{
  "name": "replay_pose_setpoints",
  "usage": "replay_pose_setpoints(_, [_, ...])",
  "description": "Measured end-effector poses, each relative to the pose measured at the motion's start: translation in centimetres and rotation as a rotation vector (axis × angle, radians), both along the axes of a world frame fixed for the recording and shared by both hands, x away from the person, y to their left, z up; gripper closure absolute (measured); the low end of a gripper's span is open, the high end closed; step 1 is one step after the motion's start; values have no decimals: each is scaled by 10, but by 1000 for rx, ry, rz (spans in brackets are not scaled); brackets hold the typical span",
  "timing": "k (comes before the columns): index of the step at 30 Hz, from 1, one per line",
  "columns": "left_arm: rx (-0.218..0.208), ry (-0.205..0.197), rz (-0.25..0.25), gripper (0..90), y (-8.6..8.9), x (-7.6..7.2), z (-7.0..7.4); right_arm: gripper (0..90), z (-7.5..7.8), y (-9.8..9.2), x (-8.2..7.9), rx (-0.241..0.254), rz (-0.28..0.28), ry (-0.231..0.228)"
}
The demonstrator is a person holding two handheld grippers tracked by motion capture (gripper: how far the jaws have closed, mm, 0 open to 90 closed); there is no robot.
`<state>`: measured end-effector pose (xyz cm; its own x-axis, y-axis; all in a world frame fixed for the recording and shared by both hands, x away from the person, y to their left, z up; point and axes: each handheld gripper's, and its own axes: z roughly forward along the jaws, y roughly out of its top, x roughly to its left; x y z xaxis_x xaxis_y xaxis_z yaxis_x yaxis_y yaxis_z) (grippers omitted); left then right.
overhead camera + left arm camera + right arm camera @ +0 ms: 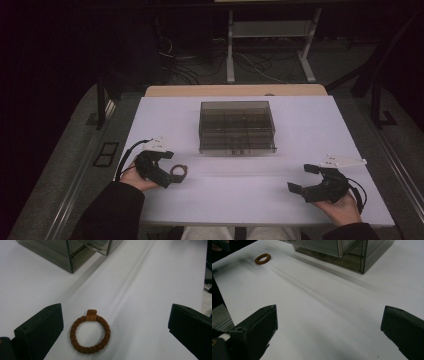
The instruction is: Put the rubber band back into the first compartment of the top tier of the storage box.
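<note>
With your left gripper spread wide around the brown braided ring, centre it, then close gently on its rim.

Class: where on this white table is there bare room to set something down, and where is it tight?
The widest free patch lies between the left gripper and the right gripper, in front of the box. Bare strips also flank the box out to the table edges. It is tight at the front left, where the brown ring lies between the open jaws.
</note>
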<state>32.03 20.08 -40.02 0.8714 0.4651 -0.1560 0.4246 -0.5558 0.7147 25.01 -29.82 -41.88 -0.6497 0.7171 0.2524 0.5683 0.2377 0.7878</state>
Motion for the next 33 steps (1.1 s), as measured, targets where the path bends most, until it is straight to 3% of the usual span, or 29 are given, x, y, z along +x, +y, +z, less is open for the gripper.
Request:
replay_pose_setpoints(18, [104,51,-62,0,-16,2,-14,1,0,1,0,-5,5,5])
replay_pose_setpoints(33, [141,74,-82,0,-19,-1,-23,1,-1,1,0,-11,12,-1])
